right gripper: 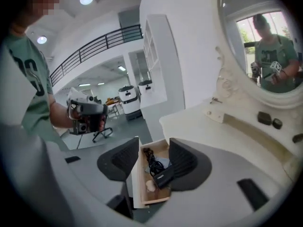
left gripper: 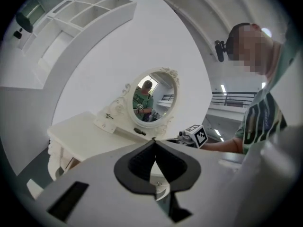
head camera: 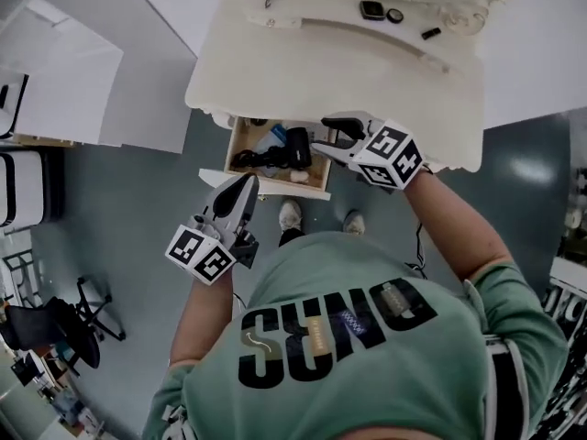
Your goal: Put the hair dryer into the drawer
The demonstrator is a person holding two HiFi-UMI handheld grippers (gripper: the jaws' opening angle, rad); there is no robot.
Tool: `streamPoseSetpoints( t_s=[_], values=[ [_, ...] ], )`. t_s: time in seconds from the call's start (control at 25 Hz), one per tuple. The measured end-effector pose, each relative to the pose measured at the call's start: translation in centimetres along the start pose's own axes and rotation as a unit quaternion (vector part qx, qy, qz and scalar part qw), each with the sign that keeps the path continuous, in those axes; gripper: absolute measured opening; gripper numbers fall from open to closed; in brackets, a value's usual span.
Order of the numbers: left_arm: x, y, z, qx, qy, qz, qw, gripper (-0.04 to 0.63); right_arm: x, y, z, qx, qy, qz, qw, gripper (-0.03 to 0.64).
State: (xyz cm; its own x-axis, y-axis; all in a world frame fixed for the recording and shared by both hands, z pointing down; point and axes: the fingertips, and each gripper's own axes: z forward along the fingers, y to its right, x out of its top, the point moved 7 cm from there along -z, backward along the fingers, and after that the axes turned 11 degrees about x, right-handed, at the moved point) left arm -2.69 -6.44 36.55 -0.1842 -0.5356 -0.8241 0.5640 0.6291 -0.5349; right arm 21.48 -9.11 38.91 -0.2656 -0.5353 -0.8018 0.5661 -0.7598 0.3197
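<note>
Below the front edge of the cream counter point(head camera: 367, 71), open wooden drawer point(head camera: 240, 140), black hair dryer point(head camera: 292, 149) and its cord lying inside. Seen whole only from the left gripper view: oval mirror point(left gripper: 154, 100) at the counter's back, no drawer contents there. Framed by the right gripper point(right gripper: 154, 162) in its own view: drawer and hair dryer, jaws spread, empty, touching nothing. Left gripper point(left gripper: 154, 143): jaws pressed together, holding nothing.

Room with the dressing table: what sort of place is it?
Likely a staged dressing corner in a lab or office hall: cream dressing table, oval mirror, yet an office chair and balcony railing nearby.
</note>
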Motion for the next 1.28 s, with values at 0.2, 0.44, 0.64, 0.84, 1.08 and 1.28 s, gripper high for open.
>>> streamPoseSetpoints(
  t_s=[0.2, 0.44, 0.64, 0.84, 1.08, 1.28],
  values=[
    [1.5, 6.5, 5.2, -0.058, -0.005, 0.034, 0.9977, 0.009, -0.6, -1.0, -12.7, -0.056, 0.121, 0.032, 0.991, 0.144],
    [2.8, 13.8, 10.7, -0.126, -0.013, 0.073, 0.9893, 0.008, -3.4, -3.1, -25.0, -0.148, 0.206, 0.043, 0.966, 0.106],
    [3.4, 18.4, 14.2, -0.17, -0.019, 0.099, 0.9803, 0.009, -5.2, -4.7, -32.0, -0.21, 0.257, 0.049, 0.942, 0.083],
    [3.5, 21.8, 15.6, -0.189, -0.021, 0.112, 0.9753, 0.009, -6.7, -6.0, -36.4, -0.244, 0.291, 0.059, 0.923, 0.05],
    [2.8, 23.7, 16.5, -0.199, -0.017, 0.119, 0.9726, 0.009, -8.4, -6.4, -39.0, -0.255, 0.338, 0.07, 0.903, -0.006],
    [1.7, 24.3, 16.4, -0.197, -0.016, 0.114, 0.9735, 0.009, -9.2, -6.6, -39.4, -0.245, 0.337, 0.074, 0.906, -0.006]
  ],
)
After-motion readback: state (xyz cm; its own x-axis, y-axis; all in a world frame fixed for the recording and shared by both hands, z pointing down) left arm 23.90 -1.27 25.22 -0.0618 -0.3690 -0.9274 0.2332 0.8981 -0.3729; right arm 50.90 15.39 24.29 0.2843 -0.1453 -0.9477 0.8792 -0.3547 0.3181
